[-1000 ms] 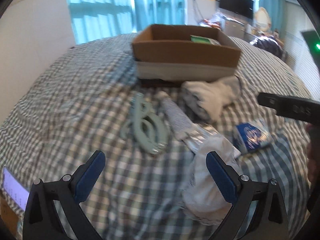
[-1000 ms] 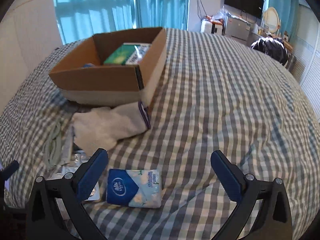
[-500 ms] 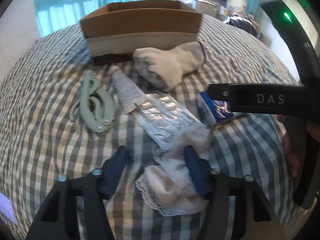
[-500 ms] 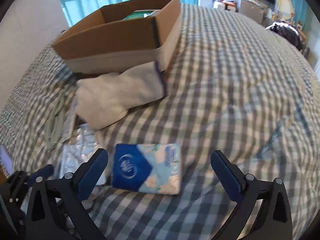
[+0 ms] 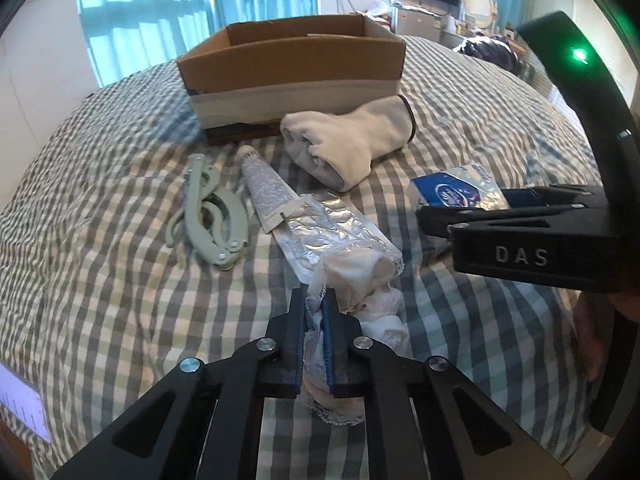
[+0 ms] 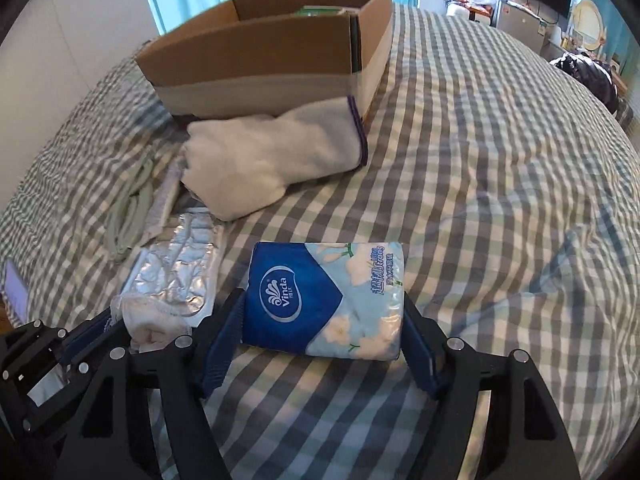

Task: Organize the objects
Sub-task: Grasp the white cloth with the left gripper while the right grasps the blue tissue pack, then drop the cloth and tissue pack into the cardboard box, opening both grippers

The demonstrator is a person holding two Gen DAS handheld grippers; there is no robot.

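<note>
My left gripper (image 5: 314, 312) is shut on a crumpled white lace cloth (image 5: 360, 292) lying on the checked bed; the cloth also shows in the right wrist view (image 6: 154, 316). My right gripper (image 6: 324, 328) has its jaws closed against both ends of a blue Vinda tissue pack (image 6: 324, 300), which rests on the bed and also shows in the left wrist view (image 5: 460, 192). An open cardboard box (image 5: 292, 68) stands at the back, also seen in the right wrist view (image 6: 264, 64).
A white folded sock (image 5: 348, 140), a grey tube (image 5: 266, 188), a silver foil packet (image 5: 332, 232) and pale green tongs (image 5: 212, 220) lie between the box and my grippers. A green pack (image 6: 320, 10) lies in the box.
My left gripper moved onto the white cloth and shut on it. My right gripper moved forward over the tissue pack and its jaws closed in on the pack's ends.
</note>
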